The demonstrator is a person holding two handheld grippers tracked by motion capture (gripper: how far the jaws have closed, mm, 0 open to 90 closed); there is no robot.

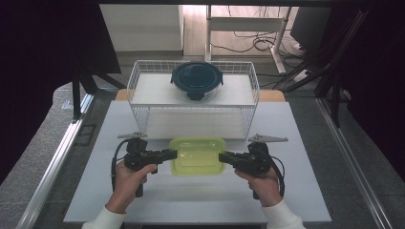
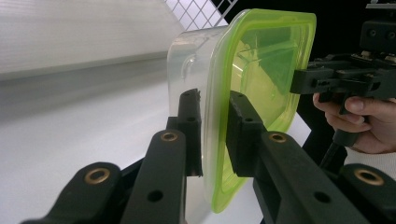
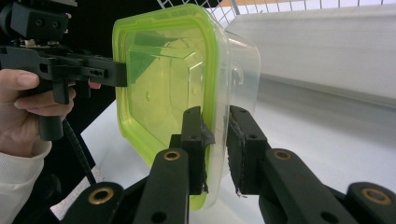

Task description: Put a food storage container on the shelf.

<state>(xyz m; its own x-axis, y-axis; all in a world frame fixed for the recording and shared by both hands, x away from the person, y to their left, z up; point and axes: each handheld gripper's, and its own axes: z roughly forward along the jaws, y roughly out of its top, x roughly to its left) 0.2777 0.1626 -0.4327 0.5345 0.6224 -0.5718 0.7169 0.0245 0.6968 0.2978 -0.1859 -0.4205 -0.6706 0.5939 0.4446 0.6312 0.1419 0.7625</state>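
Both grippers, left and right, have jaws clamped on the green-lidded container's rim; moving it remains.

The right gripper clamps its two black jaws across the near rim of a clear container with a lime-green lid (one jaw on either side of the rim). At the far edge, the left gripper, held in a hand, grips the lid. A white table lies beyond.

White table: wire basket at far edge; green-lidded container near front, possibly resting on it.
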